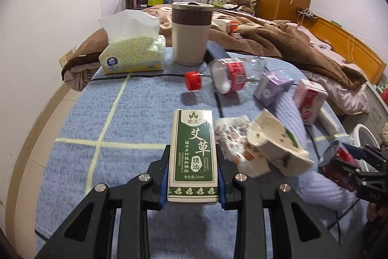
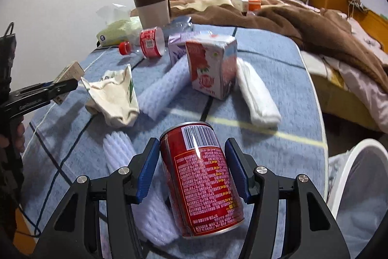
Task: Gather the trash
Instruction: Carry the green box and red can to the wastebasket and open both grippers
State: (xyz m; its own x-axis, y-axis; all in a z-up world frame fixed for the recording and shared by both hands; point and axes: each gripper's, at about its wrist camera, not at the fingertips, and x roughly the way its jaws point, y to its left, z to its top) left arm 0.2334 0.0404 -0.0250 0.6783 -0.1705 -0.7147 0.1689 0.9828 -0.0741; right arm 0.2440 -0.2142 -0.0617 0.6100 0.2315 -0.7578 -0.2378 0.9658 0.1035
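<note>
Only the right wrist view shows the white bin (image 2: pixel 359 174) beside the red can (image 2: pixel 203 176)

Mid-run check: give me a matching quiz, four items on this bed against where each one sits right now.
1 green box
2 red can
3 red cap
4 mug

A upright beside the tissue pack
B between the right gripper pads
C clamped in the left gripper
D loose on the blanket by the clear bottle

Pairs: 1-C, 2-B, 3-D, 4-A
</note>
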